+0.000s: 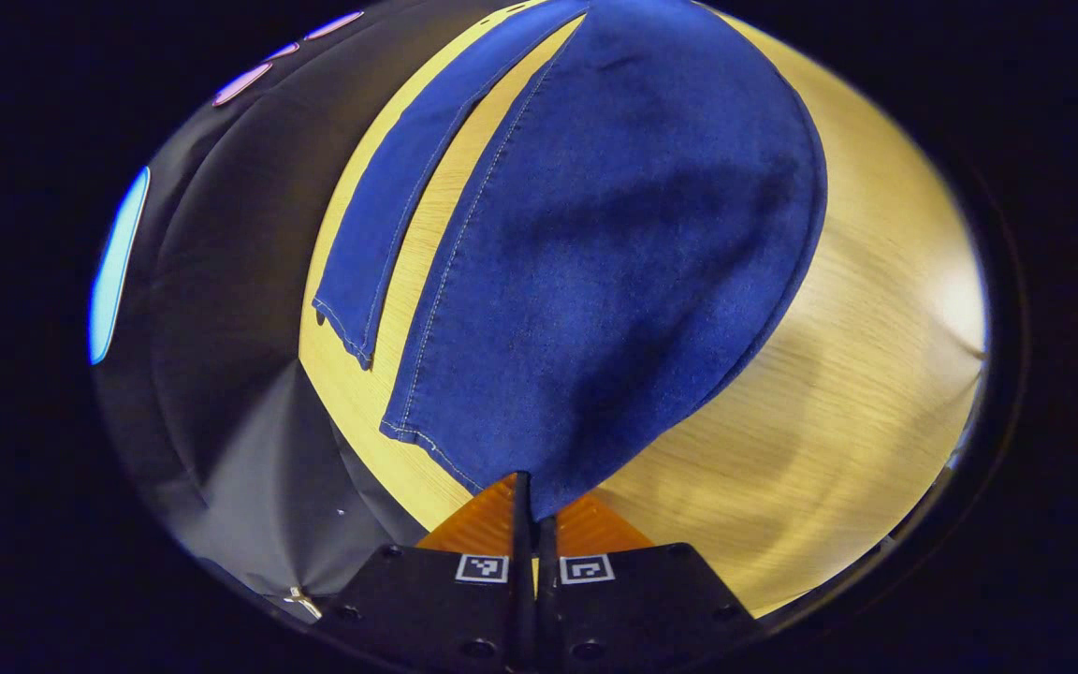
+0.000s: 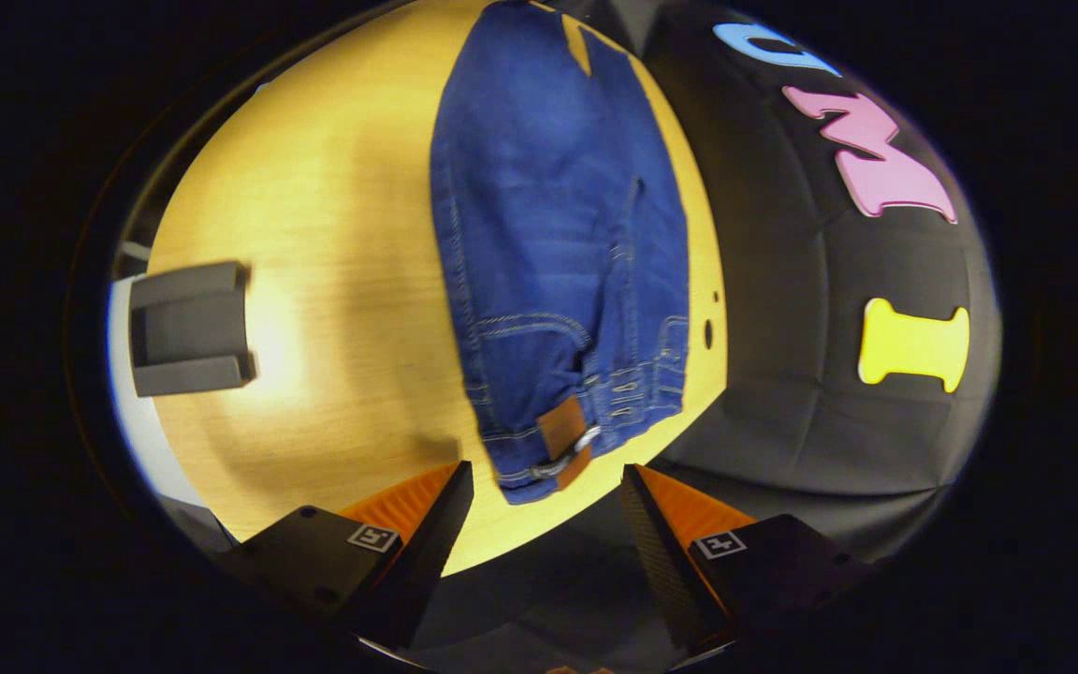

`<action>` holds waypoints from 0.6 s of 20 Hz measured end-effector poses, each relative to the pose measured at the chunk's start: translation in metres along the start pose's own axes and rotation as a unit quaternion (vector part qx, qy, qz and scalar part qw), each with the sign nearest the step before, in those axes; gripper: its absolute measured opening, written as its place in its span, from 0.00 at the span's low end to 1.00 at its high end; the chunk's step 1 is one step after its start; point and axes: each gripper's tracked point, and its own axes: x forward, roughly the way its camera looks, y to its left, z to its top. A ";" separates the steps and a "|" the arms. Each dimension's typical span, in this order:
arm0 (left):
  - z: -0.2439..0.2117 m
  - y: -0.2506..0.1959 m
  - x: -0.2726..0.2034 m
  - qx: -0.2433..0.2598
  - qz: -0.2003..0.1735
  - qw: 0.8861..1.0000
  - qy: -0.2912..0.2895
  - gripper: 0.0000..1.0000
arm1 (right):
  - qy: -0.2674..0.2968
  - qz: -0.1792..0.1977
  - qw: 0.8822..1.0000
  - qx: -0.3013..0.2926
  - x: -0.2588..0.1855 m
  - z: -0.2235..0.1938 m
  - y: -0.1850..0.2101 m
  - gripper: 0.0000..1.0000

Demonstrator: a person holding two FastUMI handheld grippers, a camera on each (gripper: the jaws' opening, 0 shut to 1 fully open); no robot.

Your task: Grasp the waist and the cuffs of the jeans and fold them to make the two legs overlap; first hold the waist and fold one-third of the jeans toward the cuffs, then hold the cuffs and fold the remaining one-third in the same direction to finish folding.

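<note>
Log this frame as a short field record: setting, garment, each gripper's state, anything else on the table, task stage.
setting: wooden table, black cloth wall behind
garment: jeans lying along the table, legs apart at the cuffs
left gripper: shut on a cuff, leg lifted
right gripper: open, at the waist, not gripping
other: grey block near the table edge
stage: first fold, legs not yet overlapped
</note>
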 end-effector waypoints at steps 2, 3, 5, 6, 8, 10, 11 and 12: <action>0.000 0.000 0.000 -0.002 0.002 1.000 0.001 0.06 | -0.002 -0.020 1.000 -0.017 0.008 0.007 -0.007 0.97; 0.001 0.000 0.000 -0.003 0.003 1.000 0.000 0.06 | -0.004 -0.029 0.999 -0.020 0.012 0.011 -0.011 0.91; 0.000 0.001 0.001 -0.005 0.005 1.000 0.000 0.06 | 0.002 -0.042 0.999 -0.028 0.021 0.014 -0.016 0.91; 0.000 0.000 0.001 -0.007 0.006 1.000 0.000 0.06 | 0.008 -0.050 0.998 -0.036 0.027 0.017 -0.019 0.89; 0.000 0.000 0.001 -0.010 0.007 1.000 0.000 0.06 | 0.016 -0.065 0.997 -0.048 0.037 0.025 -0.025 0.81; 0.000 0.000 0.002 -0.015 0.008 1.000 -0.001 0.06 | 0.025 -0.054 0.998 -0.037 0.053 0.027 -0.026 0.55; 0.000 0.001 0.001 -0.017 0.009 1.000 -0.002 0.06 | 0.025 -0.060 0.997 -0.033 0.057 0.028 -0.029 0.52; 0.001 0.000 0.001 -0.019 0.012 1.000 -0.002 0.06 | 0.026 -0.056 0.998 -0.026 0.057 0.026 -0.027 0.35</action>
